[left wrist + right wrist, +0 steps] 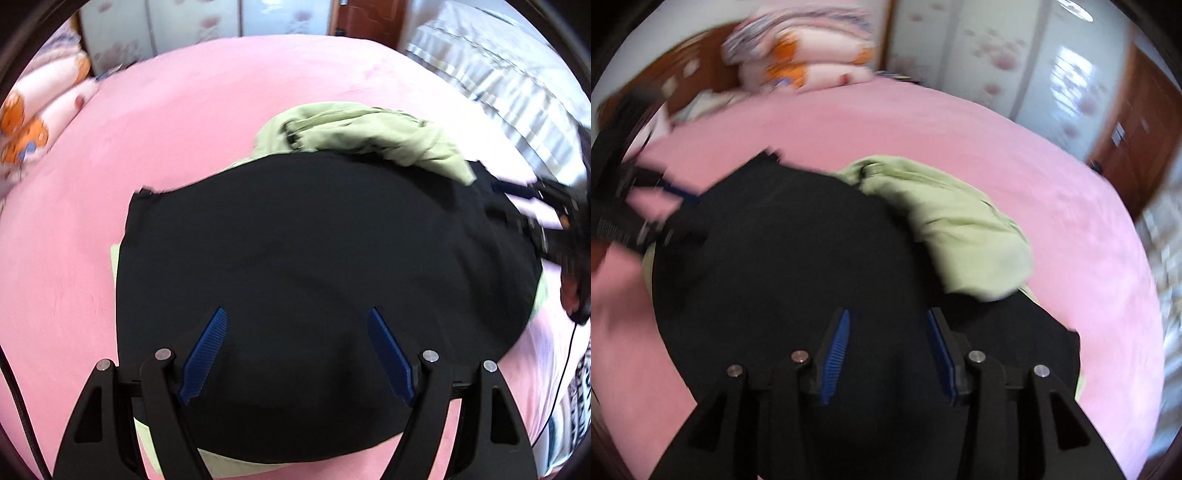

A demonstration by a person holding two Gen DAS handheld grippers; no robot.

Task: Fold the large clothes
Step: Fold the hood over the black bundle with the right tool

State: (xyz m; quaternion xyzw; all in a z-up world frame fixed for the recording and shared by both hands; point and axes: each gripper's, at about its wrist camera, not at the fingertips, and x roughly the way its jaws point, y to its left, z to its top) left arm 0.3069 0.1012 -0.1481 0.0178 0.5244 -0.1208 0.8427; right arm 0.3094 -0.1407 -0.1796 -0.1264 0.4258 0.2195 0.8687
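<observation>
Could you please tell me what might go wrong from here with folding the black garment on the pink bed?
1. The crumpled light green garment overlaps the black garment at its far edge, so a fold may drag or trap it.
2. Both the left hand-held gripper and the right hand-held gripper are open with nothing between their pads, so the black garment is unheld and could settle unevenly.

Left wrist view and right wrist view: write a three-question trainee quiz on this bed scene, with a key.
1. True or false: the black garment lies partly over the green garment.
2. What colour is the bed sheet? A blue, B pink, C grey.
3. Is cloth pinched in the left gripper or the right gripper?

Key: 1 true. 2 B. 3 Neither; both stand open above the black garment.
</observation>
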